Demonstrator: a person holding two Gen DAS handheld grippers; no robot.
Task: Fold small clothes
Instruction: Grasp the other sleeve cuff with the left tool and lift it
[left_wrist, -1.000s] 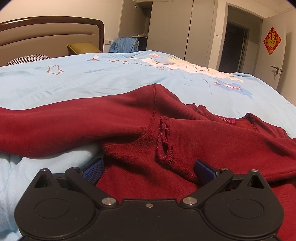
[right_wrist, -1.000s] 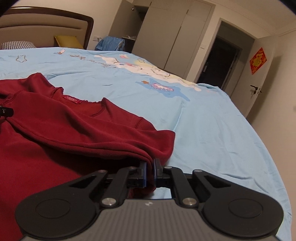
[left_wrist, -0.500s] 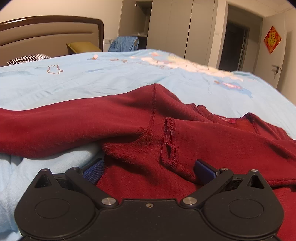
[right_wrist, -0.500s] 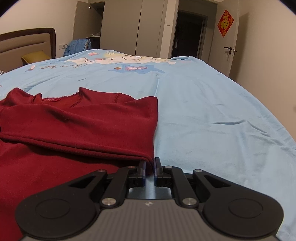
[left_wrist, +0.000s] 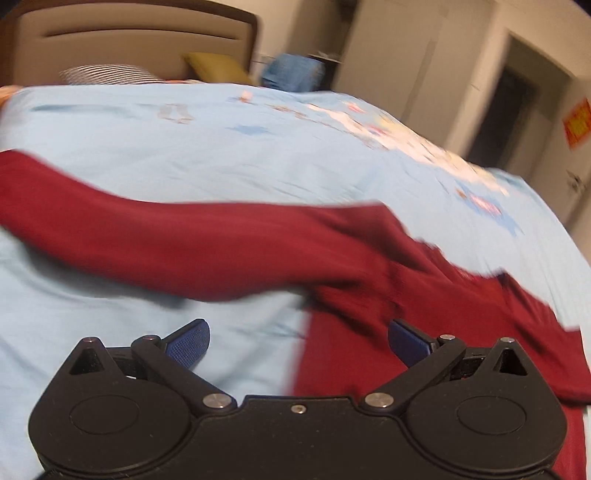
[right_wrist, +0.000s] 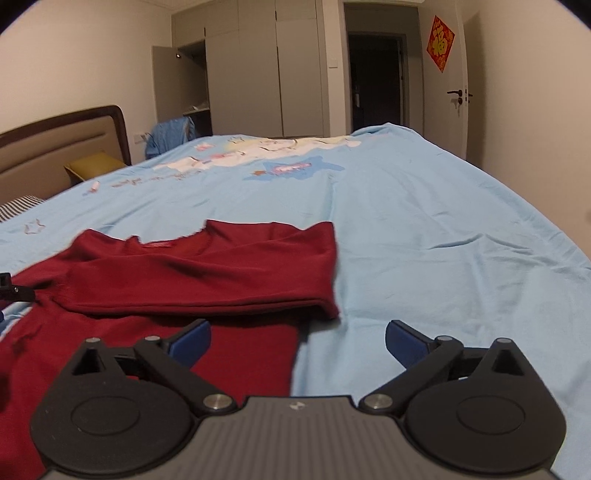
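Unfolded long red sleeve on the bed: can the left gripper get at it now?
Probably yes. The left gripper is open, and the unfolded long red sleeve lies uncovered on the light blue bedspread just ahead.

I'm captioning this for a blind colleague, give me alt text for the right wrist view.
The open right gripper hovers over a dark red top lying on a light blue bedspread, one sleeve folded across its chest. Behind are a headboard, wardrobes and a door.

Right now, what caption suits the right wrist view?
Open right gripper above a red top, sleeve folded across, on a blue bedspread.
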